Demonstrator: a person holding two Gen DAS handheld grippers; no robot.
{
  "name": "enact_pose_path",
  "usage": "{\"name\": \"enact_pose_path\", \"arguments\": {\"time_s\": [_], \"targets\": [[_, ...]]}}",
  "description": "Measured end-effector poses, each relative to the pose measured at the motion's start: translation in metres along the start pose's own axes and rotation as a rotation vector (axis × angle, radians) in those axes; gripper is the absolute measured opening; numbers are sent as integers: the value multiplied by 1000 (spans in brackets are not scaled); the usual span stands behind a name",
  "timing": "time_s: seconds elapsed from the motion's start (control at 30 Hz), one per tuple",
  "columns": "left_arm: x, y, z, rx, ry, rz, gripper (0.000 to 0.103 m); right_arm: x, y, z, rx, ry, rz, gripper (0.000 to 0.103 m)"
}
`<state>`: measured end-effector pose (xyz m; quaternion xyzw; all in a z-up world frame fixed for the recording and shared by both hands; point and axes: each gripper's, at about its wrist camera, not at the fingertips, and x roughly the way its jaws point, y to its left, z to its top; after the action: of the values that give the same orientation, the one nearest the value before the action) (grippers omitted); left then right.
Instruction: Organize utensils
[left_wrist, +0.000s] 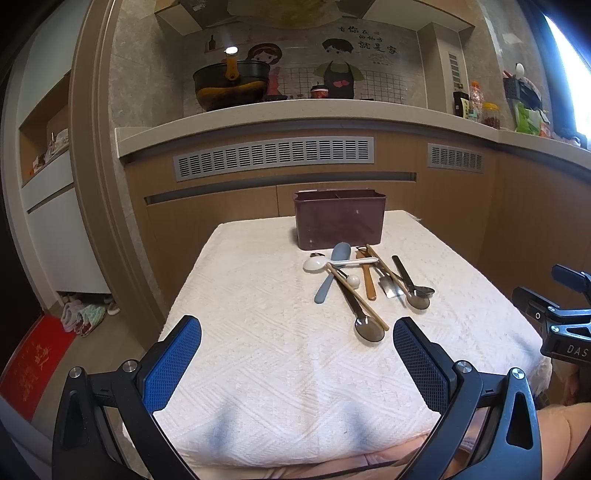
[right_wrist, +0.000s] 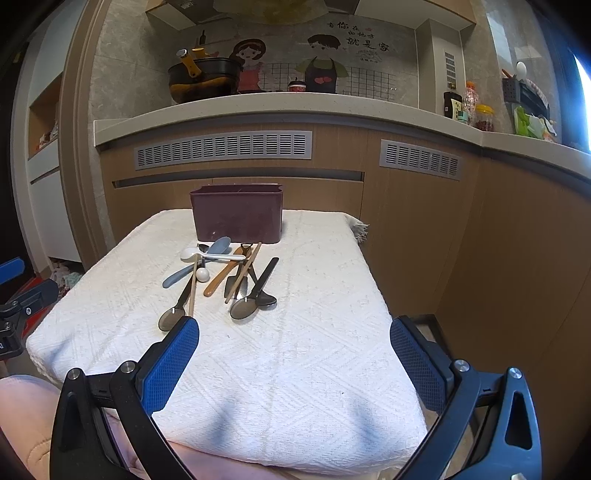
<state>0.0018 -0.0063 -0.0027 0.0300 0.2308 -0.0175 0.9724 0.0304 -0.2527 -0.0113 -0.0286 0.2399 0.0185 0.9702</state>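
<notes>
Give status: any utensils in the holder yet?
Done: nothing visible; no handles rise above the maroon holder, though its inside is hidden. In hand: nothing; left gripper and right gripper are open over the white cloth. Left: the whole utensil pile lies before the holder.

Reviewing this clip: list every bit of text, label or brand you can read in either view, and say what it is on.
"有你在的地方 就是家": wall sticker above the kitchen counter.
"DAS", cut off at the frame edge: right gripper's body, seen from the left wrist view.
Red floor mat: gold characters, too blurred to read.
Dark bottle and jars on the counter: labels too small to read.
</notes>
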Motion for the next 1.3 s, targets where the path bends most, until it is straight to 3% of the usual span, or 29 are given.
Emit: {"name": "enact_pose_path", "arguments": {"time_s": [1.3], "targets": [[3,-3,-5,7,13,-11,103,1,-2,-2,4,2,-3,103]]}}
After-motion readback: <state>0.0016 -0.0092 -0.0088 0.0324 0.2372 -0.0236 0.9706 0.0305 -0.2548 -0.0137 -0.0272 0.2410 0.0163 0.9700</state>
